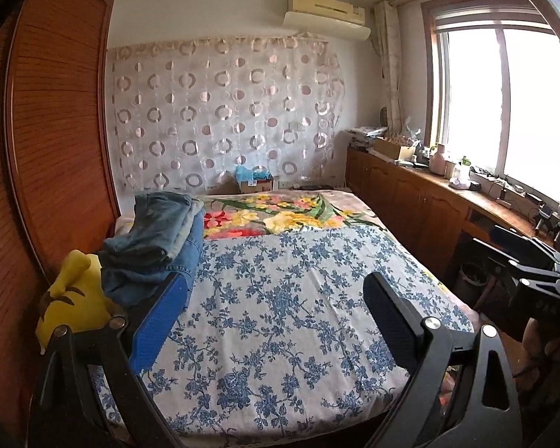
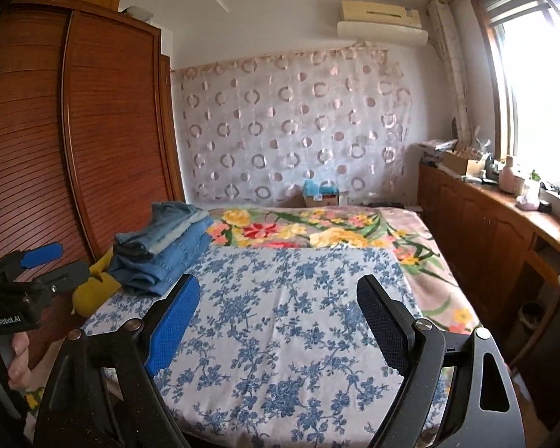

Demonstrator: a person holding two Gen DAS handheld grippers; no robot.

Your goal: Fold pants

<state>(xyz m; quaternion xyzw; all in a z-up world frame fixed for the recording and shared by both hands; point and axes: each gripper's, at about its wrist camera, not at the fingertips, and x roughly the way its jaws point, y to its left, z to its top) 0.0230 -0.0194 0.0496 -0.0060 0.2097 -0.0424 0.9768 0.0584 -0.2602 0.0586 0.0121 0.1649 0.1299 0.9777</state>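
Note:
A stack of folded denim pants (image 1: pixel 156 239) lies at the left side of the bed, on the blue-flowered sheet (image 1: pixel 280 298); it also shows in the right wrist view (image 2: pixel 164 250). My left gripper (image 1: pixel 276 291) is open and empty, held above the near part of the sheet, right of the stack. My right gripper (image 2: pixel 280 295) is open and empty above the sheet too. The left gripper also appears at the left edge of the right wrist view (image 2: pixel 56 261), open. The right gripper shows at the right edge of the left wrist view (image 1: pixel 526 250).
A yellow plush toy (image 1: pixel 71 306) lies beside the pants stack at the bed's left edge. A flowered blanket (image 1: pixel 280 212) covers the far bed. A wooden wardrobe (image 1: pixel 56 130) stands left; a wooden cabinet (image 1: pixel 410 194) with clutter runs along the window at right.

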